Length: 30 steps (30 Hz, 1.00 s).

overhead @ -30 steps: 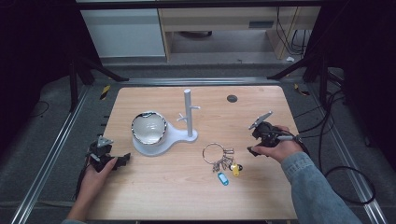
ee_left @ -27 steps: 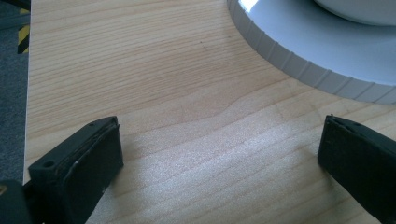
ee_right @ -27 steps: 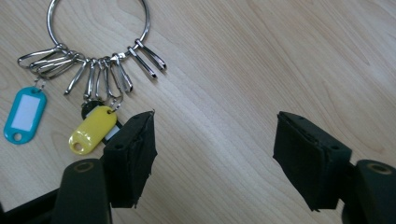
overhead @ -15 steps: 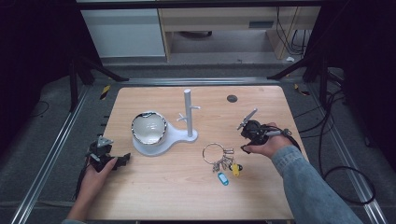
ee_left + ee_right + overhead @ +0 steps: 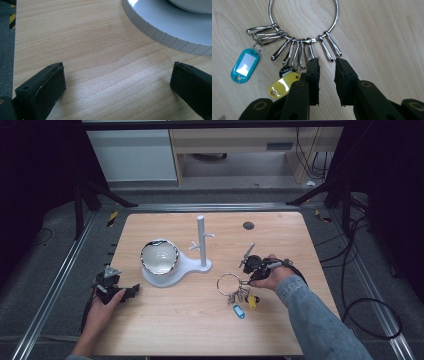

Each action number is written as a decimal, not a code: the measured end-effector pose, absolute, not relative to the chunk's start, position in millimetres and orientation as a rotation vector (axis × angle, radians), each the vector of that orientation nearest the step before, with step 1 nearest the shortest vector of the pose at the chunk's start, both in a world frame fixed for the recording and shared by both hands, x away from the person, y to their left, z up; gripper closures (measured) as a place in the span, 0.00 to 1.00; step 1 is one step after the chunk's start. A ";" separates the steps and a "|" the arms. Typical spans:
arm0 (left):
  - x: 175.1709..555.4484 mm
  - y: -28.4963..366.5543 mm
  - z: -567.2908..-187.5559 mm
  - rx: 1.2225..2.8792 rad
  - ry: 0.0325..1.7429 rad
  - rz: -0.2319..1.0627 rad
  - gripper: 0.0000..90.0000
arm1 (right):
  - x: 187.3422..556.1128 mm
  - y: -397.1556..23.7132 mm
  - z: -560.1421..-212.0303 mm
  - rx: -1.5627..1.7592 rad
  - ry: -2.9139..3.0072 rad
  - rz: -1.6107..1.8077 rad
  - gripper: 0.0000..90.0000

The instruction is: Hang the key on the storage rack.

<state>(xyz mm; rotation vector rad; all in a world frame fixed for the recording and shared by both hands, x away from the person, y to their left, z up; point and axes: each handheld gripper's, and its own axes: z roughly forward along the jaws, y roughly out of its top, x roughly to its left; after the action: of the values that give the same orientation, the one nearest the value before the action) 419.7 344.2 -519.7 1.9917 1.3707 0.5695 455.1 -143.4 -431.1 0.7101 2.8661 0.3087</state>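
A large metal key ring (image 5: 228, 283) lies flat on the wooden table (image 5: 190, 330), hung with several silver clips (image 5: 287, 47), a blue tag (image 5: 245, 65) and a yellow tag (image 5: 283, 85). My right gripper (image 5: 327, 61) points at the ring's right side (image 5: 245, 281), tips just short of two clips (image 5: 329, 48). Its jaws have just been closing and stand a narrow gap apart, with bare wood between them. My left gripper (image 5: 131, 291) rests open on the table at the left, near the white stand base (image 5: 170, 27), jaws (image 5: 117, 82) wide with nothing between.
A white stand with a peg post (image 5: 201, 240) sits mid-table, and a silver-rimmed bowl (image 5: 159, 257) rests on its round base (image 5: 192, 266). A small dark disc (image 5: 248, 225) lies at the back right. Metal rails (image 5: 60, 280) border the table.
My right gripper has moved left and down toward the key ring, and its jaws have drawn closer together. The left hand and gripper have stayed put.
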 end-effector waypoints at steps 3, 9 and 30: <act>419.7 344.2 -519.7 1.992 1.371 0.569 0.00 | 456.3 -140.5 -434.9 0.690 2.878 0.282 0.84; 419.7 344.2 -519.7 1.992 1.371 0.569 0.00 | 462.8 -135.8 -442.6 0.661 2.899 0.269 0.87; 419.8 344.3 -519.7 1.992 1.369 0.569 0.00 | 466.3 -127.9 -454.0 0.592 2.949 0.149 0.93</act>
<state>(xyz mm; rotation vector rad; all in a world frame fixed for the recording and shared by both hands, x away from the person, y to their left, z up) 419.8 344.3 -519.7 1.9923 1.3695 0.5687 466.3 -127.9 -454.0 0.5920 2.9488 0.1493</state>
